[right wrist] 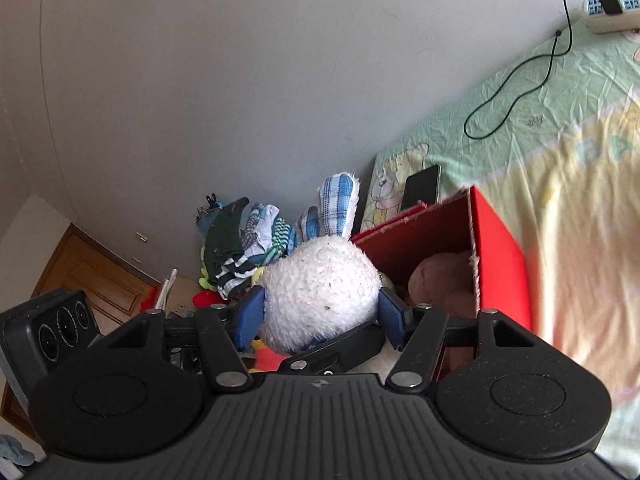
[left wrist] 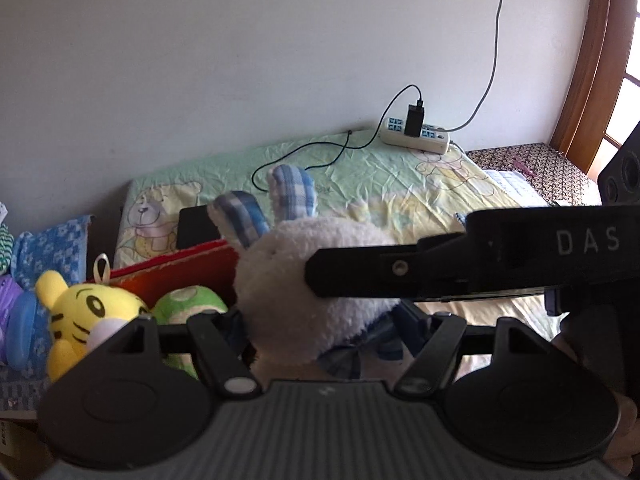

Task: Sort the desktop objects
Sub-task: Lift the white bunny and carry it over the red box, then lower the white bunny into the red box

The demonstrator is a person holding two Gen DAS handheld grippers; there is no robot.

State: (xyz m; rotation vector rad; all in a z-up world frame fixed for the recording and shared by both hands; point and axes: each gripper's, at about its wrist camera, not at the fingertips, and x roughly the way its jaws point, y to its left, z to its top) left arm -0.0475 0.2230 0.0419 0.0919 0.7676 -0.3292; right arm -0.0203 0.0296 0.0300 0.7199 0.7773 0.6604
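Observation:
A white plush rabbit (left wrist: 312,276) with blue checked ears is held in the air beside a red box (left wrist: 176,276). My left gripper (left wrist: 320,320) is closed on its lower body. My right gripper (right wrist: 320,312) is shut on its white head (right wrist: 320,292), blue pads pressing both sides; one of its black fingers (left wrist: 384,276) crosses the left wrist view. The red box (right wrist: 500,256) stands open at the edge of the bed and holds a brown plush (right wrist: 440,280).
A yellow tiger plush (left wrist: 84,312) and a green plush (left wrist: 188,304) sit by the box. A black phone (right wrist: 422,188), a cable (right wrist: 516,92) and a power strip (left wrist: 416,138) lie on the bed sheet (left wrist: 400,184). Folded clothes (right wrist: 240,248) are piled by the wall.

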